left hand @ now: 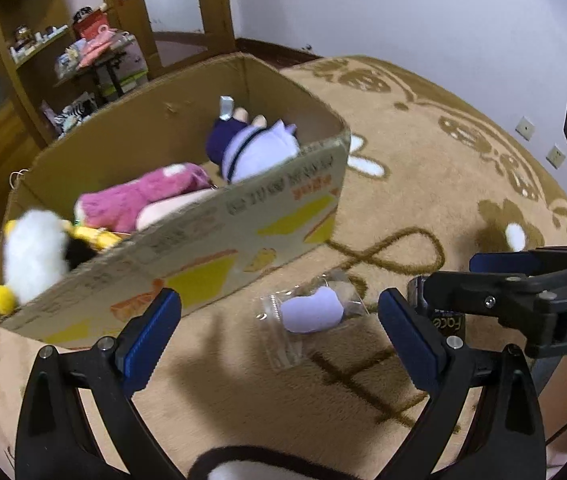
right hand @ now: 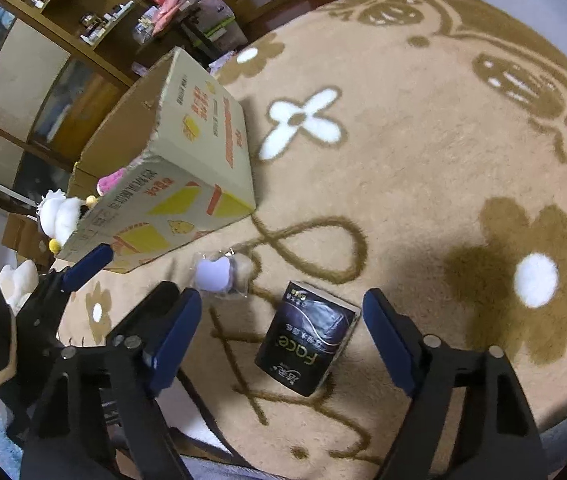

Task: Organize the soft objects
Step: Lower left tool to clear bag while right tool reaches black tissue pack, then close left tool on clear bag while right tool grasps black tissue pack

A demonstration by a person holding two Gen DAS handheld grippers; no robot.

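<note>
Beyond the left finger of the left gripper point(left hand: 279, 320) stands the cardboard box point(left hand: 211, 236), already holding a white duck point(left hand: 33, 258), a pink plush point(left hand: 139, 204) and a purple-and-white doll point(left hand: 255, 152). Its fingers are spread, holding nothing; ahead between them lies the bagged lilac plush point(left hand: 313, 308) on the carpet point(left hand: 423, 152). The right gripper point(right hand: 281, 320) is likewise released, with the dark tissue pack point(right hand: 307, 340) lying between its fingers. The collecting step seems half done; next, each gripper likely lowers, closes, then carries to the box.
</note>
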